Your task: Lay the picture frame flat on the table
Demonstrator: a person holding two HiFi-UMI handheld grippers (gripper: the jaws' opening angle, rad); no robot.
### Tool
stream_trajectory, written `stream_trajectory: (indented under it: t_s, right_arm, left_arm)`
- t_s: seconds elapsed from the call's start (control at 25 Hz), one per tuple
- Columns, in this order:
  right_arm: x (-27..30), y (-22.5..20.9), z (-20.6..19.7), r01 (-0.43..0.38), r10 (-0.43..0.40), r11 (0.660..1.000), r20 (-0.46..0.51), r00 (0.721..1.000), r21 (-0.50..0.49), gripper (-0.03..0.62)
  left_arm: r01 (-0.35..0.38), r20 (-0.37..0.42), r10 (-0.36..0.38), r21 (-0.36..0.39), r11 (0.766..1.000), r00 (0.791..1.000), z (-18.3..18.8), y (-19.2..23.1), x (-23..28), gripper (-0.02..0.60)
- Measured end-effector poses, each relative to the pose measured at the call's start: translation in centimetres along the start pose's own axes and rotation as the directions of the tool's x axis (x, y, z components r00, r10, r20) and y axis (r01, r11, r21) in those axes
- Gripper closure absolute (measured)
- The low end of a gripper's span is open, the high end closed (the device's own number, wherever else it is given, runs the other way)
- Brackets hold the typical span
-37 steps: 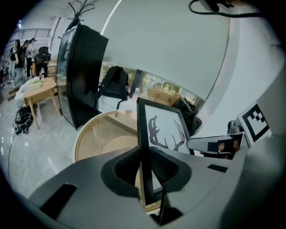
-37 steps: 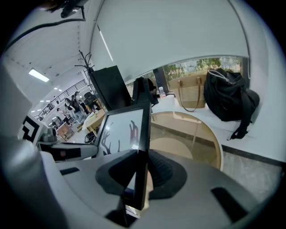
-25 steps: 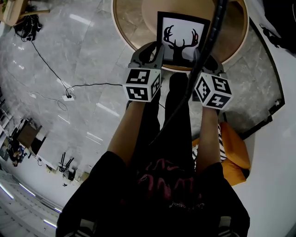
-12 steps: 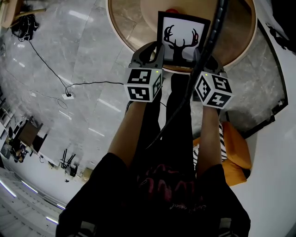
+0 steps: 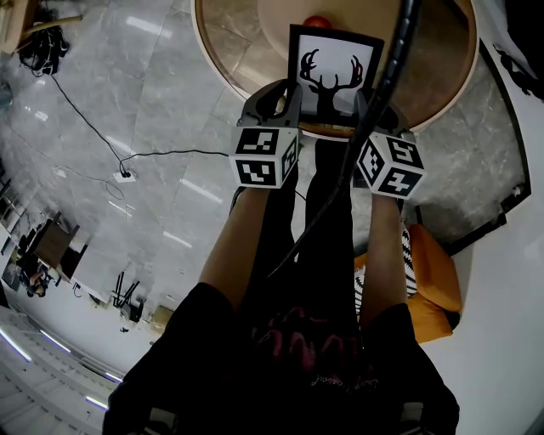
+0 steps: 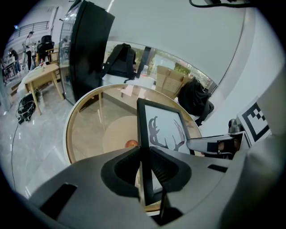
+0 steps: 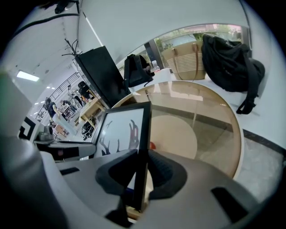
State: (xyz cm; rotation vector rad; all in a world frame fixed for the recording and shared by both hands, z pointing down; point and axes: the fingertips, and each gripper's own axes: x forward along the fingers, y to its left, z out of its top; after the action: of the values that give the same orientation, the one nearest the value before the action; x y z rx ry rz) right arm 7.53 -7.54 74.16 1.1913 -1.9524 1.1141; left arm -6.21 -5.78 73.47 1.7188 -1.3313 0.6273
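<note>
The round table [image 5: 234,51], with a glass top and a wooden rim, is the largest thing here, and the first risk comes from it: the surface is hard and smooth, so a thing that is put down too fast can be knocked or can slide. The picture frame [image 5: 333,72] is held upright, close to the near rim of the table. Whether its lower edge touches the top cannot be told. If it is tipped toward the person, the lower edge can be pushed over the rim and the frame can be dropped on the floor. The left gripper [image 5: 285,98] is closed on the left side edge of the frame, and the right gripper [image 5: 370,106] is closed on the right side edge. Only a thin edge is pinched in each, so the frame can be twisted or lost if the two are not turned together. A small red fruit [image 5: 316,21] lies behind the frame. If the frame is laid backward, it can be left tilted on this fruit, not flat.
</note>
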Motion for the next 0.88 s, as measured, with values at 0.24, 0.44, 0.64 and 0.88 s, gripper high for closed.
stream_trajectory:
  t_s: [0.24,0.44,0.64,0.88]
  right_arm:
    - [0.6,-0.4,-0.6,0.010,-0.010,1.000,-0.020,1.000,0.003,0.513]
    - [1.0,-0.6,-1.0,0.014,-0.013,1.000,-0.040,0.999,0.008,0.513]
    - [1.5,-0.7,-1.2,0.018,-0.017,1.000,-0.053,0.998,0.015,0.513]
    - [2.0,-0.8,-1.5,0.024,-0.023,1.000,-0.072,0.997,0.017,0.513]
  left_arm:
    - [-0.006,-0.017,0.006,0.004,1.000,1.000,-0.5,0.1,0.7,0.512]
    - [-0.012,-0.037,0.012,0.000,1.000,0.999,-0.9,0.2,1.1,0.512]
    - [-0.021,-0.048,0.021,0.003,1.000,0.999,-1.0,0.5,1.6,0.512]
    - [-0.029,-0.075,0.028,-0.002,1.000,0.997,-1.5,0.7,2.0,0.511]
